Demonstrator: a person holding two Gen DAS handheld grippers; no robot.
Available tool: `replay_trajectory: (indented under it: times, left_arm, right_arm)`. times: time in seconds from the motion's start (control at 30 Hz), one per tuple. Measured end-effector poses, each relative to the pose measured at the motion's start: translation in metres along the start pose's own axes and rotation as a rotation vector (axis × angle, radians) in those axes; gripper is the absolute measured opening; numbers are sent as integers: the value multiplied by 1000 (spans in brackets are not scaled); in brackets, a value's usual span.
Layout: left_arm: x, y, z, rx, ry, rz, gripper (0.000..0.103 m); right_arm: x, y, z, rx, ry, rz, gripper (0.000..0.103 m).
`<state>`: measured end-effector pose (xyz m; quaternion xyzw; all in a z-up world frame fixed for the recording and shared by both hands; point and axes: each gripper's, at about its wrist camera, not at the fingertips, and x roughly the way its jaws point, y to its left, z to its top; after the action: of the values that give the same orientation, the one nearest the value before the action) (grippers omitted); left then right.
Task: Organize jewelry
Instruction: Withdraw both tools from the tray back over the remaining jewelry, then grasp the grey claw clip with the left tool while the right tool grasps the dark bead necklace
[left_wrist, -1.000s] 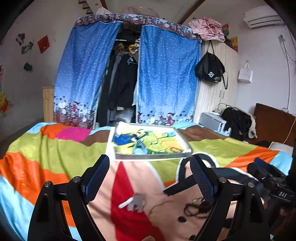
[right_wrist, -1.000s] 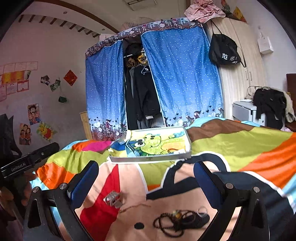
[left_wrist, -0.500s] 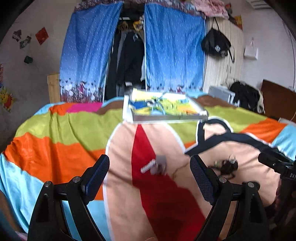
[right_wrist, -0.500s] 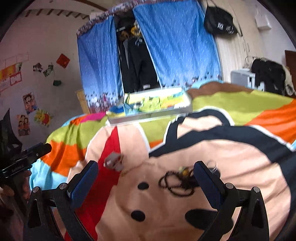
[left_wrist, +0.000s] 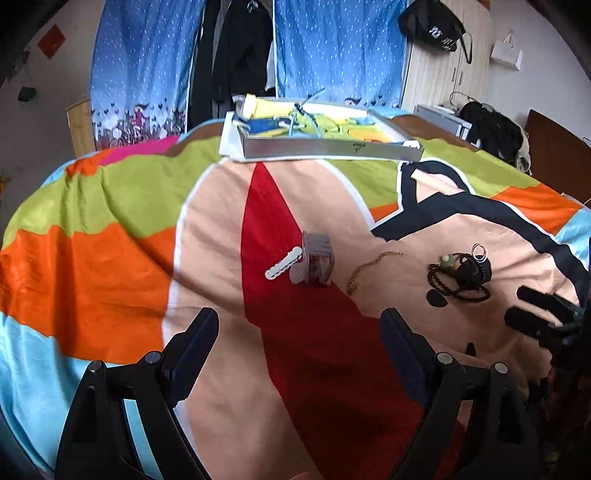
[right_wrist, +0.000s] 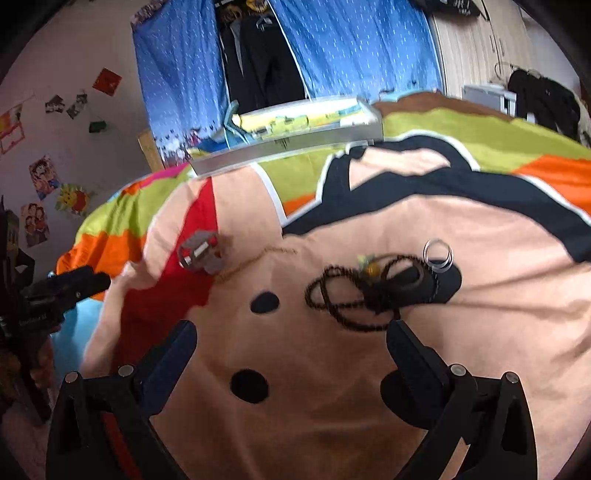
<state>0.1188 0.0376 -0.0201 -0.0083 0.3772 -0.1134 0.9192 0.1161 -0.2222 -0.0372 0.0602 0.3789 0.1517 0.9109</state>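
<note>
Jewelry lies loose on a colourful bedspread. A grey claw hair clip (left_wrist: 316, 263) (right_wrist: 201, 252) rests beside a white scalloped clip (left_wrist: 283, 264). A thin gold chain (left_wrist: 367, 267) (right_wrist: 258, 258) trails to its right. Further right, a dark bead necklace (left_wrist: 458, 277) (right_wrist: 354, 295) is tangled with a black band and clear rings (right_wrist: 437, 254). A shallow white tray (left_wrist: 317, 147) (right_wrist: 288, 142) sits at the far side of the bed. My left gripper (left_wrist: 299, 345) hovers open, short of the hair clip. My right gripper (right_wrist: 291, 350) hovers open just before the beads.
Blue curtains (left_wrist: 332, 51) with hanging dark clothes stand behind the bed. A wardrobe (left_wrist: 443, 74) with a black bag is at the back right. The other gripper shows at each view's side edge (left_wrist: 543, 317) (right_wrist: 55, 291).
Both grippers have tilted down and moved forward over the bed. The jewelry now sits closer and higher in both views. Nothing was picked up.
</note>
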Motion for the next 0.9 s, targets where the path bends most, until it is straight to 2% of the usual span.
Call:
replay_trajectory:
  times: [0.1,0.17,0.3,0.4,0.53,0.7,0.77,0.87,0.9]
  left_arm:
    - [17,3,7,-18,15,-18,85]
    - [29,3,11,-20,10,-24,85]
    - [49,-3,17,23,-5,-14,85]
    - [65,-5,21,33,-10,-14,85]
    - [83,-1,27,-14,-7,-38,85]
    - [105,2,33,-16,27,1,84]
    - [113,3,34,-17,38,-5,83]
    - [121,7,36,-27,46,-28,70]
    - [122,8,36,-30,50,-35,63]
  right_arm:
    - [12,-5,-3,5,46,3,103]
    - [18,-10,-3,25,67,37,103]
    - [28,-21,-2,59,98,47,103]
    - [33,-29,1,82,107,25,103]
    - [40,-38,5,122,108,-22,103]
    - [56,-48,5,162,124,-63,102]
    - [61,-49,5,171,123,-67,102]
    - [68,-48,7,167,117,-56,102]
    - [71,-47,8,164,116,-56,100]
